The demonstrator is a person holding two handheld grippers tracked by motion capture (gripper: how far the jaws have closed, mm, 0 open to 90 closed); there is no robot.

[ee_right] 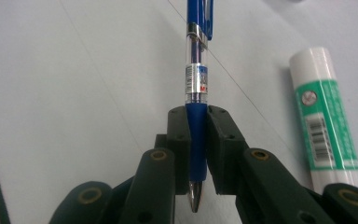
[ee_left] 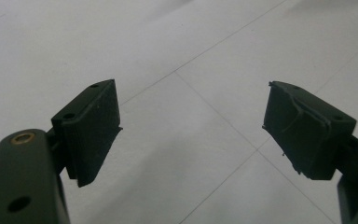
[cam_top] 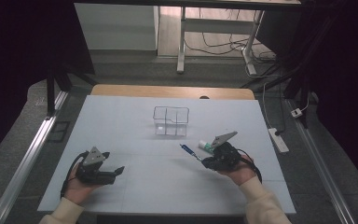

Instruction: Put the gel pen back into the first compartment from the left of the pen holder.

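A blue pen point(ee_right: 196, 88) lies between the pads of my right gripper point(ee_right: 196, 140), which is shut on its blue grip; the metal tip points back toward the gripper body. In the high view the pen point(cam_top: 189, 151) sticks out to the upper left of the right gripper point(cam_top: 204, 161), just above the white table. A white and green glue stick point(ee_right: 324, 121) lies beside it on the table, seen also as the glue stick point(cam_top: 204, 145) in the high view. My left gripper point(ee_left: 191, 135) stands open over bare table, at the front left point(cam_top: 119, 171).
A clear plastic box with compartments point(cam_top: 170, 121) stands at the middle of the white table top point(cam_top: 121, 130). Beyond the far edge are desk legs and cables on the floor. A power strip point(cam_top: 278, 139) lies right of the table.
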